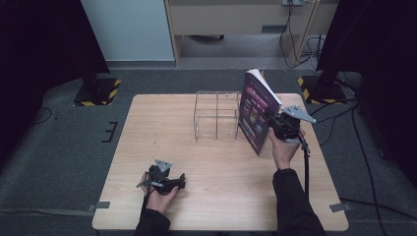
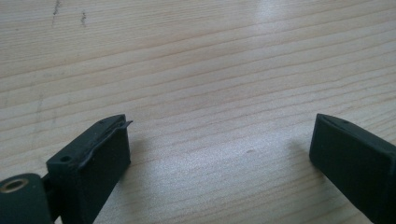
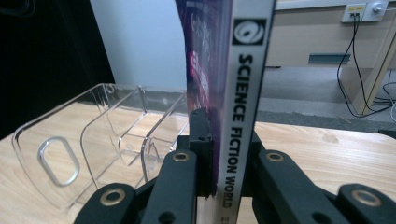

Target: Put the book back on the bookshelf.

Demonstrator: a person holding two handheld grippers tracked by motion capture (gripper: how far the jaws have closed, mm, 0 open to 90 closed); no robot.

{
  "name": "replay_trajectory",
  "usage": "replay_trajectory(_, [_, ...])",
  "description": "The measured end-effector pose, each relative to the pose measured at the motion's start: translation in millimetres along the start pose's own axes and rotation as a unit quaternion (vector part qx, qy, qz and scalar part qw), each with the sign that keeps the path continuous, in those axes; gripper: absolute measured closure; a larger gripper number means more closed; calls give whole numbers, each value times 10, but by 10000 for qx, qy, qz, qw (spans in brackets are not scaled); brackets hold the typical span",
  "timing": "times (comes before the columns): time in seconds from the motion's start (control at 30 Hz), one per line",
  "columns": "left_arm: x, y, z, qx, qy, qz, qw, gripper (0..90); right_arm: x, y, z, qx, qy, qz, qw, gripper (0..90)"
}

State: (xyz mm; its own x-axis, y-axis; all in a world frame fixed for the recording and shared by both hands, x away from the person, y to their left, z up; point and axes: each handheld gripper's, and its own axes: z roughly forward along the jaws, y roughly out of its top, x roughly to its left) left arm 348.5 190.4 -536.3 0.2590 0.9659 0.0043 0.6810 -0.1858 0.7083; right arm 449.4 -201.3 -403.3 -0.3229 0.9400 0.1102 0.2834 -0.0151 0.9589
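A purple-covered magazine (image 1: pixel 255 112) stands upright over the table, just right of a clear acrylic rack (image 1: pixel 216 114) with several slots. My right gripper (image 1: pixel 273 120) is shut on its spine, which reads "SCIENCE FICTION WORLD" (image 3: pixel 240 116). The rack (image 3: pixel 98 140) lies to the left of the magazine in the right gripper view. My left gripper (image 1: pixel 181 181) rests low on the table near the front left, held in a hand. Its jaws (image 2: pixel 219 149) stand wide apart over bare wood with nothing between them.
The wooden table (image 1: pixel 162 128) is bare around the left hand. Beyond its far edge are grey carpet, a cabinet (image 1: pixel 236 19), cables (image 1: pixel 295 44) and black stand bases with yellow-black tape (image 1: pixel 98 91). A cable (image 1: pixel 307 162) trails from the right gripper.
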Motion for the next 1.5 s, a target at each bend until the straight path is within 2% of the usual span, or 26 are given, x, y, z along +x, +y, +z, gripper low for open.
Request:
replay_trajectory(0.1, [0,0,0,0,0,0,10000,42,-3,7,-25,68,-6,-57,10000,806])
replay_trajectory(0.4, [-1,0,0,0,-2,-6,10000,42,-55,81,-6,182,46,109,9998,746])
replay_trajectory(0.6, [-1,0,0,0,-2,-5,10000,42,-88,97,28,317,28,262,9991,808])
replay_trajectory(0.67, [-1,0,0,-1,-3,-6,10000,42,-94,104,17,273,65,375,9989,826])
replay_trajectory(0.97, [0,0,0,0,0,0,10000,42,17,93,23,-19,-107,201,9997,829])
replay_trajectory(1.33, [0,0,0,0,-2,-2,10000,42,77,75,89,-290,-313,171,9989,830])
replay_trajectory(1.5, [0,0,0,1,-2,0,10000,42,95,51,112,-215,-400,47,9990,828])
